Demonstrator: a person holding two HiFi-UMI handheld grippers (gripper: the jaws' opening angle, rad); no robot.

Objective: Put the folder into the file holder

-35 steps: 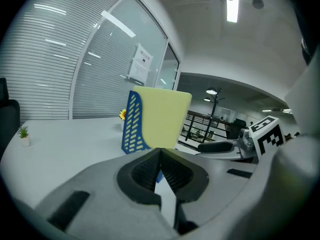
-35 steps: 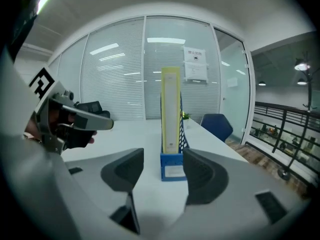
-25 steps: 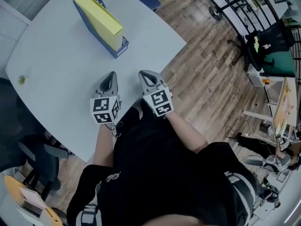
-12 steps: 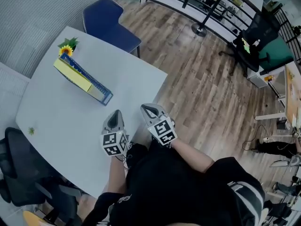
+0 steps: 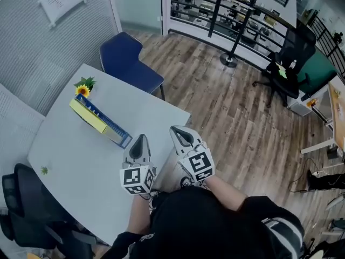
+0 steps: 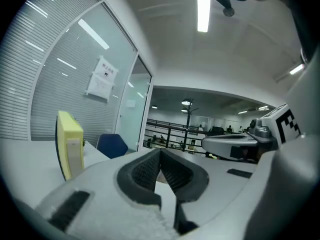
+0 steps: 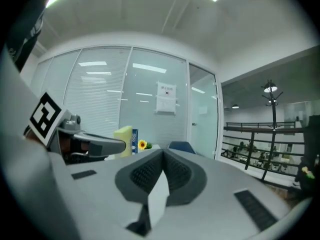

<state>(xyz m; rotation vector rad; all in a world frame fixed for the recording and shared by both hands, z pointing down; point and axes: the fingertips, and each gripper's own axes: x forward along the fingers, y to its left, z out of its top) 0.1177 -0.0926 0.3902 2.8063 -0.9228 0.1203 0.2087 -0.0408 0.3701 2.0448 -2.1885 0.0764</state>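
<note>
The head view was raised, shrinking the holder. The left gripper and right gripper were shifted to the holder's right. A chair beyond the holder was revealed.

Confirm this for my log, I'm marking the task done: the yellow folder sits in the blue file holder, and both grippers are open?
Not open: the left gripper and right gripper are both shut, jaws together and empty, as each gripper's own view shows. The yellow folder does sit in the blue file holder.
</note>
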